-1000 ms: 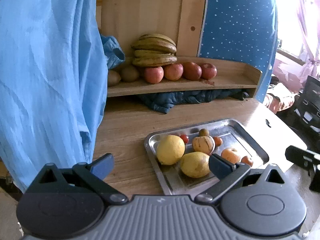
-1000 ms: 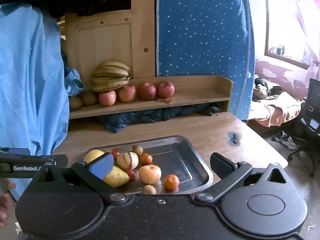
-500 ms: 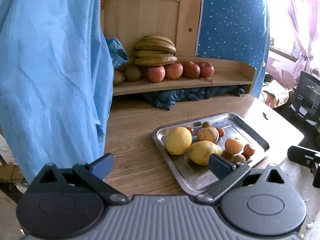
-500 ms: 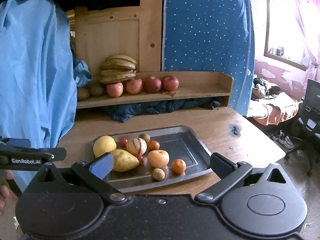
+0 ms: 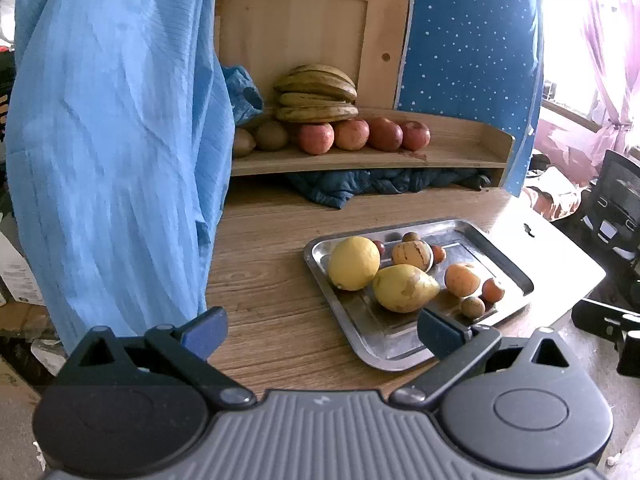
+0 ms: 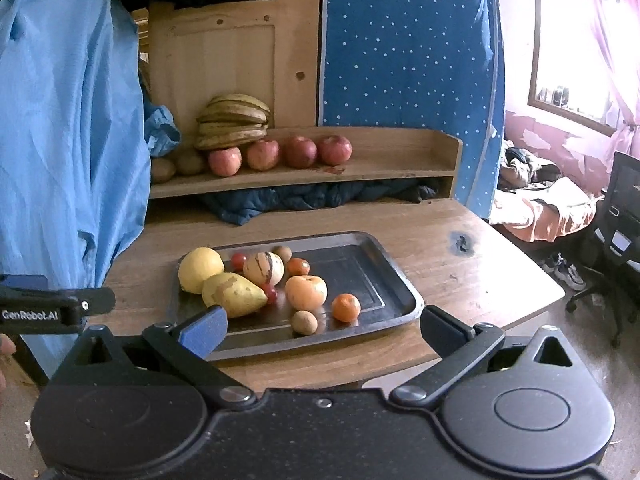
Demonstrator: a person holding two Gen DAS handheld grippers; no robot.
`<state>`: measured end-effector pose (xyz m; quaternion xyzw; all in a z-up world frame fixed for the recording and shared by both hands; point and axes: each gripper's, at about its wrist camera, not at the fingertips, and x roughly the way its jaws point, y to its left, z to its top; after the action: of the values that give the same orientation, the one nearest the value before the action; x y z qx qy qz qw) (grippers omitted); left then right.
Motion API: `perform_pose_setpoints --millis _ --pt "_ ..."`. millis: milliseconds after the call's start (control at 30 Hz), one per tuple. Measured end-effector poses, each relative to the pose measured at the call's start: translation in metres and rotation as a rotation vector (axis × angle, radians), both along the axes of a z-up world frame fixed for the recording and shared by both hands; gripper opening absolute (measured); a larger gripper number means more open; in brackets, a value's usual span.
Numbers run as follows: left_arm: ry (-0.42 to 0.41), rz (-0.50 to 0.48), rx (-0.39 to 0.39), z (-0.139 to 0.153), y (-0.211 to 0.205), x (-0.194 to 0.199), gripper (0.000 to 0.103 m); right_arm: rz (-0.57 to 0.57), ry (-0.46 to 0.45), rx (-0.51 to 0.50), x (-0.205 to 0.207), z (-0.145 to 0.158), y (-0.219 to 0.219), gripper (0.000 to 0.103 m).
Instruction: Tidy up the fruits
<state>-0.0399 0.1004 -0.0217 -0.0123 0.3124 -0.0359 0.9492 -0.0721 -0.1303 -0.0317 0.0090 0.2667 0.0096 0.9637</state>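
My left gripper (image 5: 320,330) hangs spread wide and empty, short of the tray (image 5: 510,258). On the tray: lemon (image 6: 200,264), pear (image 6: 232,294), striped melon (image 6: 263,267), persimmon (image 6: 306,291), tangerine (image 6: 346,307). My right gripper (image 6: 322,330) is equally spread, holding nothing.

Left wrist view: small dark red round fruit (image 5: 378,246) mostly hidden behind the round yellow lemon (image 5: 353,263); kind not determinable. Dull brown oval fruit (image 5: 242,142), left of the lemon on the wooden shelf (image 5: 452,152), partly covered by the hanging light-blue cloth (image 5: 116,140). Black gripper part (image 5: 608,320) right of the lemon cut by the frame edge.

Right wrist view: small red cherry-sized fruit (image 6: 270,293) half hidden behind the yellow pear-shaped fruit (image 6: 232,294). Window (image 6: 576,36) overexposed.
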Motion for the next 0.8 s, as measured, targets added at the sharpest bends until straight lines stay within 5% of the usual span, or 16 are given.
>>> perform_pose_setpoints --millis 800 --pt "0.014 -0.034 0.037 -0.0032 -0.0089 -0.0052 0.103 -0.026 0.031 0.017 -0.0009 -0.0053 -0.0061 0.102"
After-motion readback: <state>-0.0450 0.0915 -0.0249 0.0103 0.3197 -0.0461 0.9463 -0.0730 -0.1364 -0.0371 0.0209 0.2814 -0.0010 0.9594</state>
